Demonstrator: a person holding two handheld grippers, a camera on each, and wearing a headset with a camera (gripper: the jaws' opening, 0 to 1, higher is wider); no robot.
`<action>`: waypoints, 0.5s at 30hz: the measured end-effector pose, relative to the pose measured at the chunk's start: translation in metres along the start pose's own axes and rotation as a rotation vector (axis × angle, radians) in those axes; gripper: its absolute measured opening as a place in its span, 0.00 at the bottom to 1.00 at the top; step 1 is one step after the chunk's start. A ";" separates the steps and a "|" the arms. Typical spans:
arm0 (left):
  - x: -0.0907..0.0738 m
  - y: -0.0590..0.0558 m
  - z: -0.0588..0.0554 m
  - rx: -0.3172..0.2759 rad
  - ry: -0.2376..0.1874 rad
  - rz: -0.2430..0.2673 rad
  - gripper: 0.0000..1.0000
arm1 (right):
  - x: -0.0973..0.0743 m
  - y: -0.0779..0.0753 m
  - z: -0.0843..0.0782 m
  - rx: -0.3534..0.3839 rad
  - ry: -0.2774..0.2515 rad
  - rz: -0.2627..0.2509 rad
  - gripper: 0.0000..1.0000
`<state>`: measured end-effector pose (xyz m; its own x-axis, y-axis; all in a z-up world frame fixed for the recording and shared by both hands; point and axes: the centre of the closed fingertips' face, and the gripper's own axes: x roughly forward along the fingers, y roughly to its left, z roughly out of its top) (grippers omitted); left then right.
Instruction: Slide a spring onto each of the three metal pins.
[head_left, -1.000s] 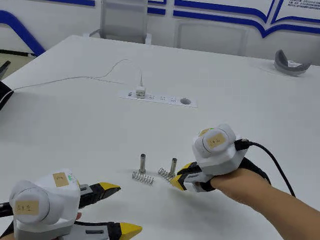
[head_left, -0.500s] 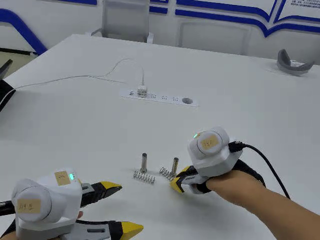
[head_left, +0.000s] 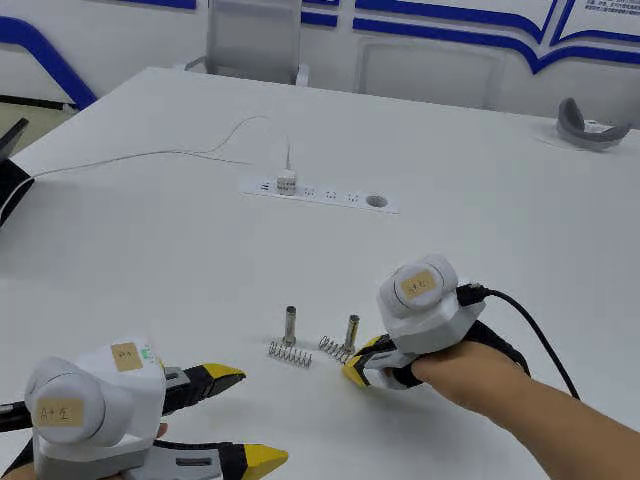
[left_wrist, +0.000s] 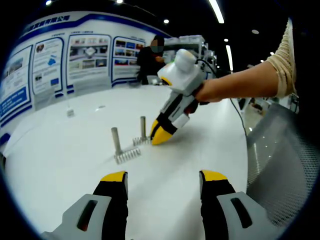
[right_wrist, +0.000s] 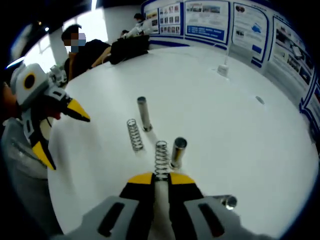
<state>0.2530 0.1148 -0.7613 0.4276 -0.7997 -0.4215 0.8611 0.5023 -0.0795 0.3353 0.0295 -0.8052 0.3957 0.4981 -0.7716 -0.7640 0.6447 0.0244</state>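
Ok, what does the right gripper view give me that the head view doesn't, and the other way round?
Right gripper view: the right gripper with jaws closed on the end of the near spring, and a third pin close beside it. Head view: a grey curved object at the far table edge and a chair beyond. Both: the near pin and far pin standing upright, the second spring lying flat, and the open left gripper.

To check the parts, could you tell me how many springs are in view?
2. One spring lies beside the farther pin; the other spring lies by the nearer pin, its end pinched in the right gripper. A third may be hidden.
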 end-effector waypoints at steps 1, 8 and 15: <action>0.000 0.000 0.000 0.000 0.000 0.000 0.59 | -0.001 0.000 0.000 -0.001 0.000 0.001 0.12; 0.001 -0.001 0.001 0.004 0.001 -0.004 0.59 | -0.007 0.003 -0.006 -0.009 0.008 0.009 0.12; 0.002 -0.003 0.003 0.009 -0.001 -0.012 0.58 | -0.019 0.011 -0.008 -0.056 0.006 0.028 0.11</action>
<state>0.2521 0.1107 -0.7595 0.4178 -0.8057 -0.4200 0.8684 0.4900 -0.0761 0.3152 0.0227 -0.7949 0.3710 0.5120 -0.7748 -0.8023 0.5968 0.0102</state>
